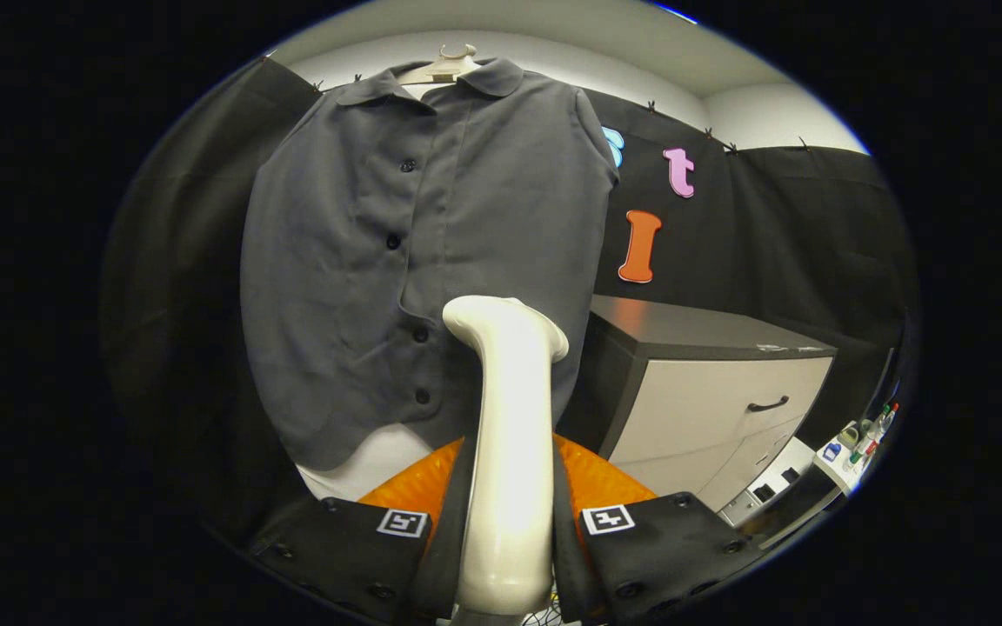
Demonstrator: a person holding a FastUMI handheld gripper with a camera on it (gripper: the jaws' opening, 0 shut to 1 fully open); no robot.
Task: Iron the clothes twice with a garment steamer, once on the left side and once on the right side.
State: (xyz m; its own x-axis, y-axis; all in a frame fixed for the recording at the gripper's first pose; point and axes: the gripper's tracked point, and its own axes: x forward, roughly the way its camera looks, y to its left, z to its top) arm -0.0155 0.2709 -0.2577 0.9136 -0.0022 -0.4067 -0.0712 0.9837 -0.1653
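Note:
A dark grey button-up shirt [397,252] hangs on a pale hanger [446,63] against the black cloth wall. A cream garment steamer [508,435] stands upright between my two fingers, and my gripper [508,513] is shut on its handle. The steamer's head [501,326] is bent toward the shirt and sits at the lower right part of the shirt, near the button placket. Whether the head touches the cloth is unclear. The black and orange fingers [640,539] press the handle from both sides.
A cabinet with a dark top and pale drawers [710,391] stands right of the shirt. Small bottles and items [858,439] lie on a surface further right. A white patch of surface [370,461] shows below the shirt hem.

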